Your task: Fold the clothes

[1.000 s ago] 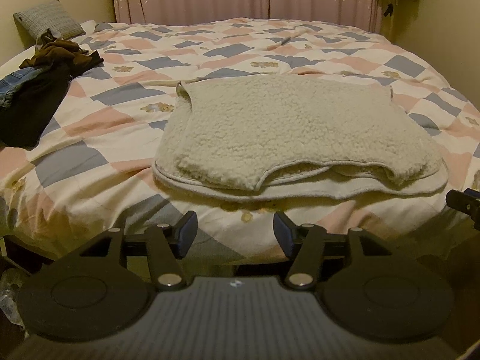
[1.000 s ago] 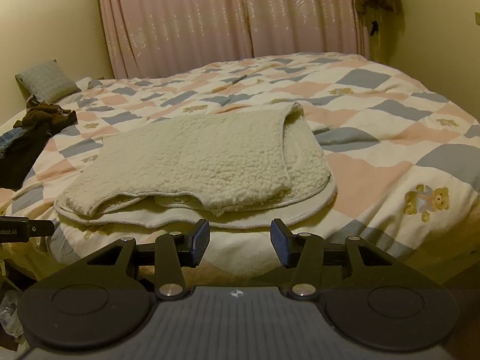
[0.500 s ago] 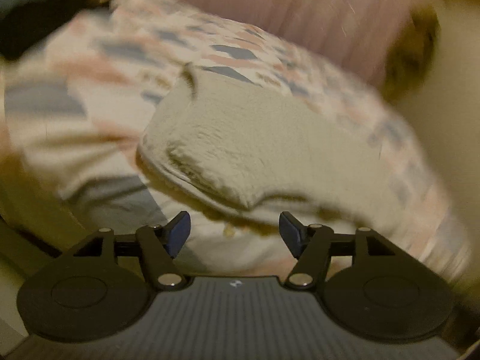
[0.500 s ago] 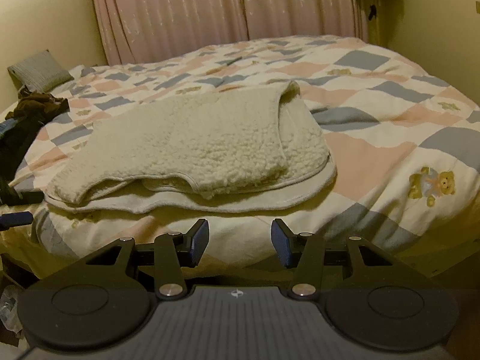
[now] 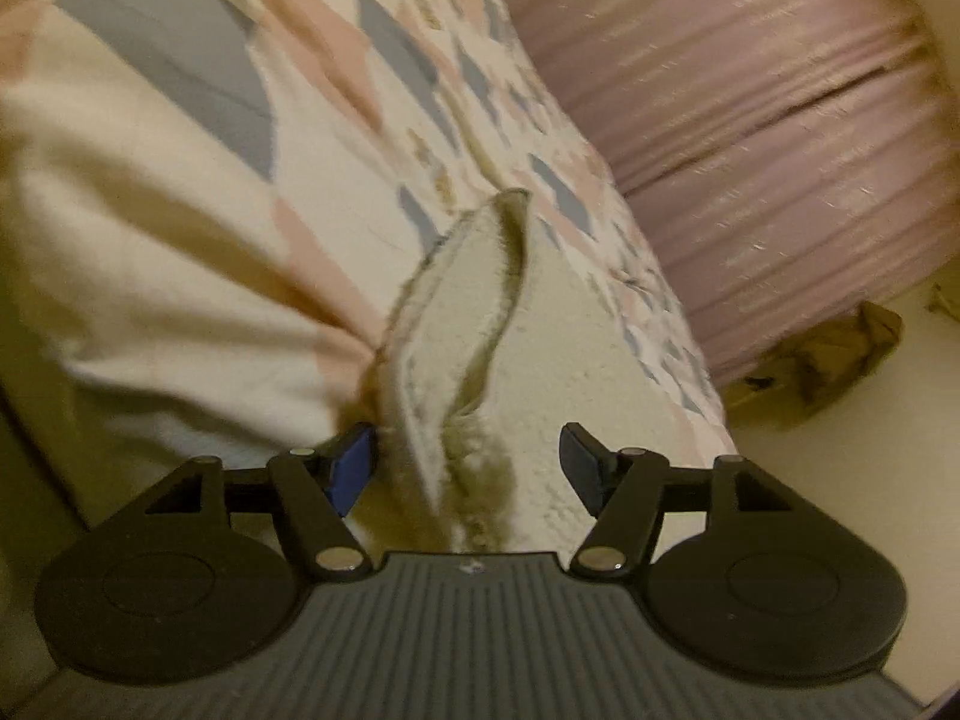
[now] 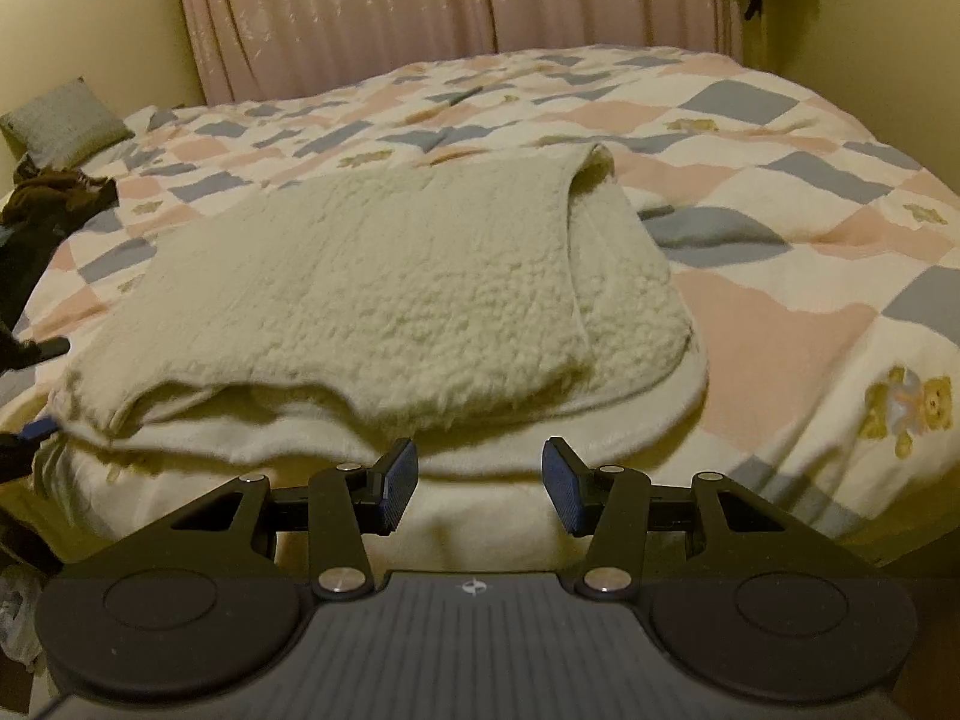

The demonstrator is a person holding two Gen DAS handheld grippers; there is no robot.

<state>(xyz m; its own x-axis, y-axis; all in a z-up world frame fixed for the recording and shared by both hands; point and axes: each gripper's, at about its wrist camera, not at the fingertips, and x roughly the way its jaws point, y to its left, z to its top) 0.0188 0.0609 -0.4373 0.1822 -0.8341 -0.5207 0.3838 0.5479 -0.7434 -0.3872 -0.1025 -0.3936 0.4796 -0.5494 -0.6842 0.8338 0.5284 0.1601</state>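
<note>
A: Where's your fleece garment [image 6: 384, 300]?

B: Mid-frame on the patchwork quilt [image 6: 780, 300], one cream piece doubled over, its hem at the bed's near edge so you can reach it.

A: The claws?

B: Two. Your left gripper [image 5: 468, 468] gapes wide, rolled sideways around the garment's corner; your right gripper [image 6: 480, 486] hangs wide before the hem, empty

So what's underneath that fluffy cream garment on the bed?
The fleece garment lies folded over on itself, its smoother outer layer showing along the near edge. Beneath that is the patchwork quilt. Whatever sits between the folded layers is covered.
</note>
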